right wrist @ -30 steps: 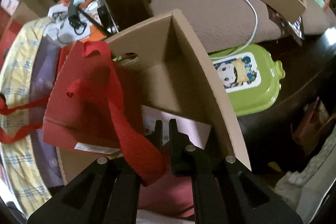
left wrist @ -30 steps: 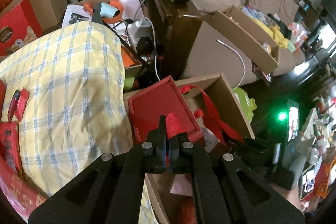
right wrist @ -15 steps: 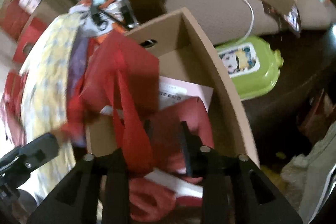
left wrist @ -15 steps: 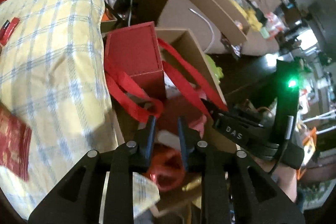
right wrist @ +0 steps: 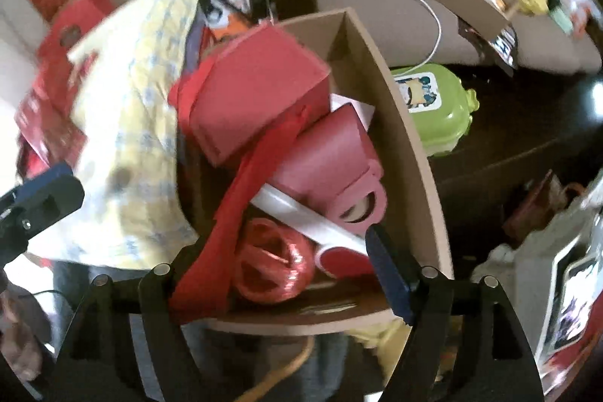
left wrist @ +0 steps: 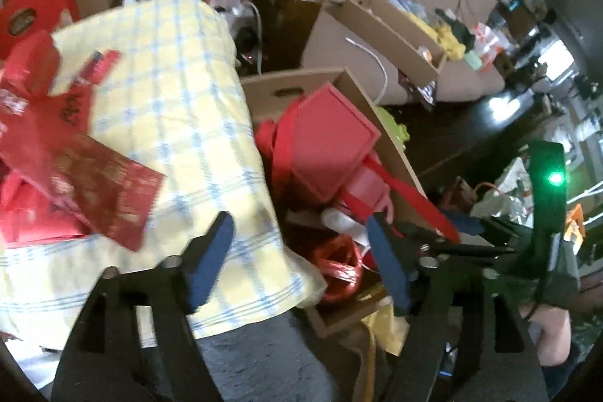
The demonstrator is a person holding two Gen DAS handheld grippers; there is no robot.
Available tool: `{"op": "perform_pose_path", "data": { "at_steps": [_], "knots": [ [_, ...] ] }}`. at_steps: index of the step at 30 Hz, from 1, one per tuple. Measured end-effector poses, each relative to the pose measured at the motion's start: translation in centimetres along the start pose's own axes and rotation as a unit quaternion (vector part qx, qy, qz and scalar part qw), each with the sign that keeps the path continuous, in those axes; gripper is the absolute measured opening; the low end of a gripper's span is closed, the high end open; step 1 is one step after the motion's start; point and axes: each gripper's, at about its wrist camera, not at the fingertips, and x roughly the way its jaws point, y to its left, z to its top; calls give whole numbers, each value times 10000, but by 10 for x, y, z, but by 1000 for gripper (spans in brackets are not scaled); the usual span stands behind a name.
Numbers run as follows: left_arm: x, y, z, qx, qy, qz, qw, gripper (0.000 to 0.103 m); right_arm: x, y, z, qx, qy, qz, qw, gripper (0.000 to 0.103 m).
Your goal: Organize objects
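Both tongs are spread wide and nothing is held in either. The left tongs [left wrist: 301,259] hang over the edge of a yellow checked cloth [left wrist: 181,108], with the cardboard box [left wrist: 395,153] just ahead and to their right. The right tongs [right wrist: 290,274] hover directly above the near end of that box [right wrist: 407,138], and a loose red strap [right wrist: 241,198] trails across their left finger without being pinched.

The red gift box [right wrist: 256,81] lies tilted on top of the other contents, ahead of the right tongs. It is judged to be light, stiff cardboard with smooth faces that could slip or dent under hard squeezing; a hold across a rim or corner, or on the soft woven strap, is thought safest. The red ribbon roll [right wrist: 275,266], just beneath the right tongs, looks springy and glossy, and is best taken through its hollow centre.

From the right wrist, the inside of the box is laid open: a darker red bag [right wrist: 331,161] with a cut-out handle, a white strip beneath it, and a green lunch case [right wrist: 437,108] beyond the box wall. From the left wrist, these are mostly hidden, but red paper packets [left wrist: 75,161] lying on the cloth to the left are shown, blurred, and the right tongs are seen beside the box.
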Motion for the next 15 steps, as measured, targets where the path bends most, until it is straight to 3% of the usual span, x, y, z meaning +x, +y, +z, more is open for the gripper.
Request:
{"op": "perform_pose_path", "data": {
  "at_steps": [2, 5, 7, 8, 11, 13, 15],
  "knots": [
    [-13, -2, 0, 180, -118, -3, 9998, 88, -11, -3, 4, 252, -97, -46, 9996, 78],
    [-36, 0, 0, 250, -604, -163, 9977, 103, -38, -9, 13, 579, -465, -354, 9966, 81],
    [-36, 6, 1, 9, -586, -440, 9973, 103, -45, -16, 20, 803, -732, -291, 9937, 86],
    [-35, 9, 3, -138, -503, -578, 9970, 103, -44, -18, 22, 920, -661, -239, 9933, 86],
    [-27, 21, 9, -650, -167, -1225, 9902, 103, -46, -24, 20, 1197, -662, 193, 9904, 86],
    [-21, 29, 10, -1061, 55, -1689, 9799, 103, -42, -30, 18, 1527, -694, 905, 9817, 86],
    [-11, 33, 10, -1324, 275, -2126, 9677, 103, -33, -44, 10, 2234, -744, 1856, 9540, 88]
  ]
}}
